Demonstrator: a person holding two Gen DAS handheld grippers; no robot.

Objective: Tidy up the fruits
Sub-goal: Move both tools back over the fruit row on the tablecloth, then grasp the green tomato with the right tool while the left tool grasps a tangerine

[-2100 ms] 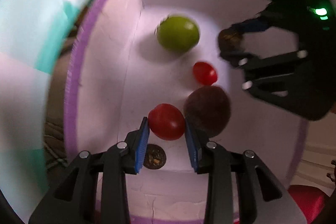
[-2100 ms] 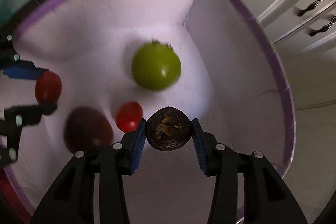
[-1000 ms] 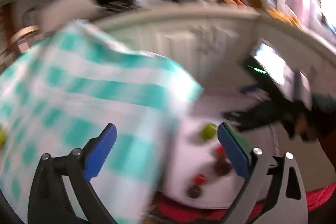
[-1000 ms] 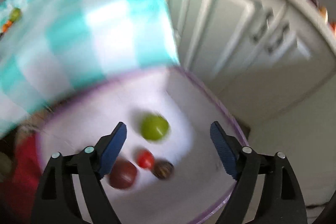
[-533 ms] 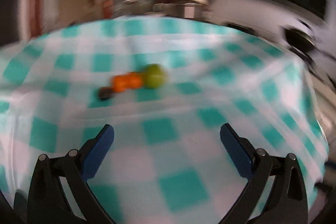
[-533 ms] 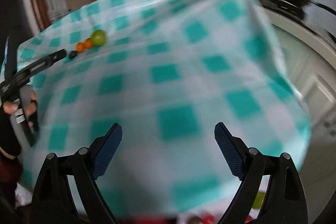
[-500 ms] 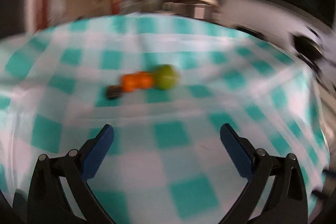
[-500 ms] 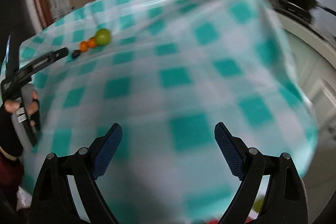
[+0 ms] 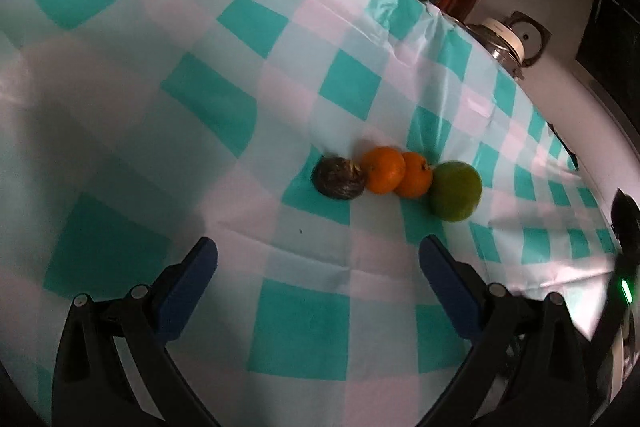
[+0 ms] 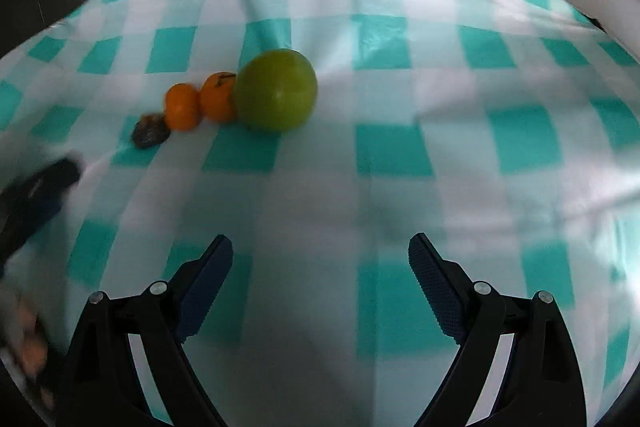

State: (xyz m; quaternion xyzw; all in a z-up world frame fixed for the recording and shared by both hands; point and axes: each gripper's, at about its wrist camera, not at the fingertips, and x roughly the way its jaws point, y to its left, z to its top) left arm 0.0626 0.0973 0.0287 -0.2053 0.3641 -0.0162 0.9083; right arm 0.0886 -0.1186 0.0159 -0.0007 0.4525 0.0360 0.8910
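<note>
Both tools, gaping empty, swung from bin to tablecloth (image 9: 280, 75); right view alone shows, perhaps, the left tool (image 10: 38, 187).

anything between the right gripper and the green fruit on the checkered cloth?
Nothing visible. The right gripper is open, with only bare checkered tablecloth between it and the green fruit. The two oranges sit beyond, on the fruit's left.

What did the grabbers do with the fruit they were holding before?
Both let go in the box and swung to the table. The left gripper and right gripper now hang open before the green fruit, two oranges and dark fruit.
</note>
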